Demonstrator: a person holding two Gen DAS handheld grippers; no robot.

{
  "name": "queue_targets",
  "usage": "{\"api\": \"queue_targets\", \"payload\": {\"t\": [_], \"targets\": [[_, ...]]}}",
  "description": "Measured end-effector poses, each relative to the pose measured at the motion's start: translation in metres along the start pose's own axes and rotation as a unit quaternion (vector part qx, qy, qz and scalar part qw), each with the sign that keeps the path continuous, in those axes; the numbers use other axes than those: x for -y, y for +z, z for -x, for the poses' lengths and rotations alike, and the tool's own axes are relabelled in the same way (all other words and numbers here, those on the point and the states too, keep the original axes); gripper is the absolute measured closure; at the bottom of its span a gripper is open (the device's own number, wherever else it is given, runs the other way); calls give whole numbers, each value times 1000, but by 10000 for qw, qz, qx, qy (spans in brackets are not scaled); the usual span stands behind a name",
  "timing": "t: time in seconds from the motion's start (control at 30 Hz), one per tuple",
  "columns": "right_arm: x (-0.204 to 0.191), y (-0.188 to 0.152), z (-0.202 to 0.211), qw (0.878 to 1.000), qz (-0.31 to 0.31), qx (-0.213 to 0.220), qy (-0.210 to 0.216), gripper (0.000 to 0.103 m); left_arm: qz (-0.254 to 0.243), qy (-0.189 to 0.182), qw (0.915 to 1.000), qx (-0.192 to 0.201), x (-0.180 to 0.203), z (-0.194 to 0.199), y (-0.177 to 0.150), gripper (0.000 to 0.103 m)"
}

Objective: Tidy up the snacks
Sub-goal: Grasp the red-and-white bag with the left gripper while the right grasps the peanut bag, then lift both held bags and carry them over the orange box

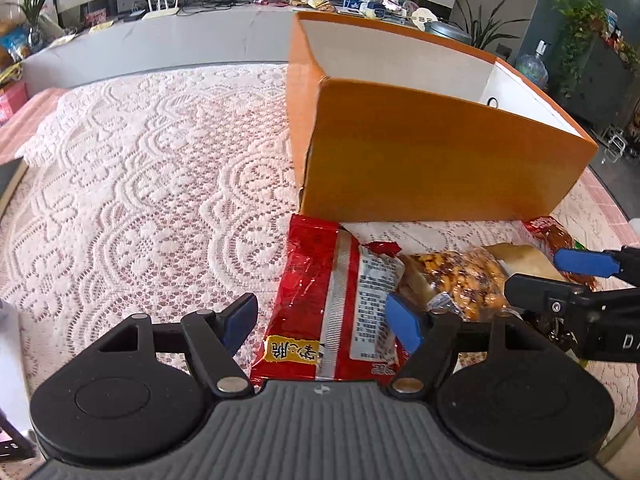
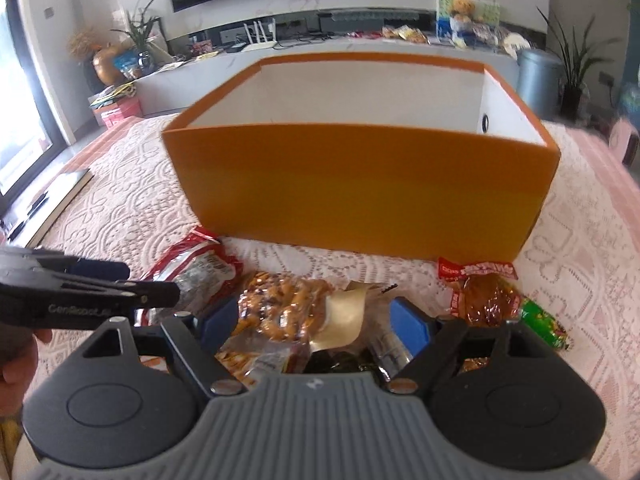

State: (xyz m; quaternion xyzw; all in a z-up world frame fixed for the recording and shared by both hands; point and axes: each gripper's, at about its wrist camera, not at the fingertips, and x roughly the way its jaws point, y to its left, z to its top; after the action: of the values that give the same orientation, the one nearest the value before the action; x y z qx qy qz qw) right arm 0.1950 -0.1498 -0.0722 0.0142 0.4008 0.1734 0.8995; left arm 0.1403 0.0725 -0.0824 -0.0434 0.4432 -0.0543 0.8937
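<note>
A pile of snack packs lies on the lace cloth in front of an open orange box (image 1: 420,152) (image 2: 360,188) with white inner walls. My left gripper (image 1: 322,322) is open low over a red foil bag (image 1: 316,280), one pad on either side of it and neither pressing. The right gripper (image 2: 314,322) is also open, straddling a clear bag of peanuts (image 2: 280,308) (image 1: 460,276) without squeezing it. Each gripper shows in the other's view: the right gripper (image 1: 560,276) at the right edge, the left gripper (image 2: 132,282) at the left edge over the red bag (image 2: 192,268).
A red-brown snack pack (image 2: 480,296) and a green pack (image 2: 546,322) lie right of the peanuts, near the box's front corner. The lace-covered table (image 1: 140,184) stretches left of the box. A low grey counter (image 1: 160,40) with clutter and plants runs behind.
</note>
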Motion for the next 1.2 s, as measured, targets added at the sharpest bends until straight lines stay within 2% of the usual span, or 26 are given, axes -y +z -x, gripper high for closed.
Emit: {"api": "queue_targets", "payload": {"t": [0.17,0.3,0.57,0.67,0.73,0.77,0.83,0.87,1.0,1.2], "targets": [[3,3,-16,9996,-149,-180,136,25,270,-225,9994,-64,-11,-8,1,15],[5,3,-24,9991,-201,-280,251,25,260,-365,9989,-129,-9,-14,1,15],[0,4,-33,9989,0,-261,378,23,-170,-127,9997,-102,7,-21,-1,13],[-5,4,-36,9986,155,-275,416,23,-231,-34,9997,-89,8,-22,-2,15],[-1,4,-40,9977,34,-373,568,24,-191,-76,9997,-94,7,-21,-2,19],[1,4,-42,9969,-59,-435,656,25,-192,-65,9997,-95,7,-21,-2,19],[6,5,-47,9949,-291,-552,796,37,-242,-31,9997,-74,10,-20,-3,20],[7,5,-49,9938,-391,-630,828,40,-264,-14,9996,-65,11,-20,-4,20],[8,6,-47,9926,-496,-655,894,52,-264,10,9996,-42,12,-20,-5,20],[8,10,-36,9924,-588,-549,931,56,-113,21,9999,-38,10,-16,-7,20]]}}
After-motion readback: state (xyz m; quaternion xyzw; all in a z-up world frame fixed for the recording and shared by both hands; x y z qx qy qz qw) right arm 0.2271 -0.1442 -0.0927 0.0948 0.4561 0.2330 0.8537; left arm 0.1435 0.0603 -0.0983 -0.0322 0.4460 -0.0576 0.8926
